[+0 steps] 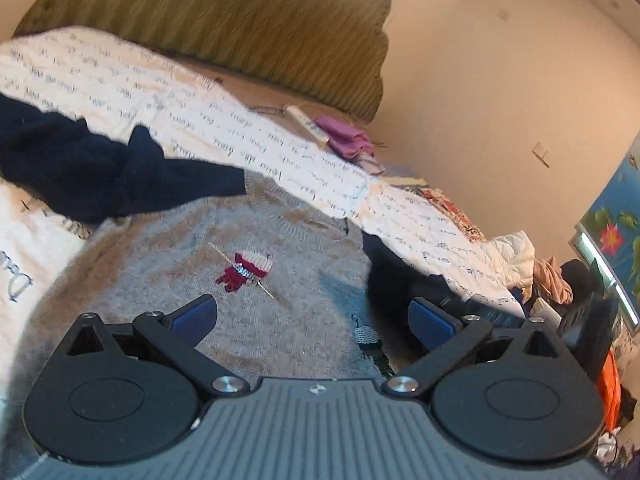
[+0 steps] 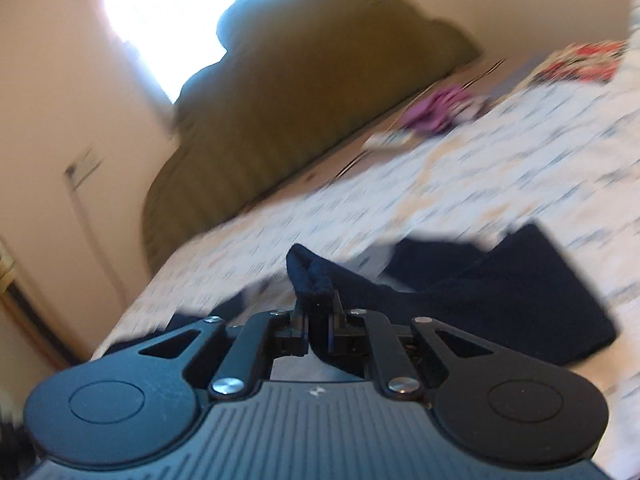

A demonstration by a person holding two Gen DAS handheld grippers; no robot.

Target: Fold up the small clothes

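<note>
A grey knit sweater (image 1: pixel 200 256) with a small red embroidered figure (image 1: pixel 245 271) lies flat on the bed in the left wrist view. Its navy sleeve (image 1: pixel 80 168) is bunched at the left, and another dark part (image 1: pixel 388 276) lies at the right. My left gripper (image 1: pixel 312 316) hovers just over the sweater's front, open, with nothing between its blue pads (image 1: pixel 196 316). In the blurred right wrist view, my right gripper (image 2: pixel 318 320) is shut on a fold of the navy sleeve (image 2: pixel 316 276), the rest of which (image 2: pixel 500 292) trails to the right.
The bed is covered by a white sheet with blue script (image 1: pixel 248 136). A white power strip (image 1: pixel 306 124) and purple cloth (image 1: pixel 348 140) lie near the olive headboard (image 1: pixel 240 20). More clothes (image 1: pixel 548 276) pile up at the right; a wall (image 1: pixel 500 80) stands beyond.
</note>
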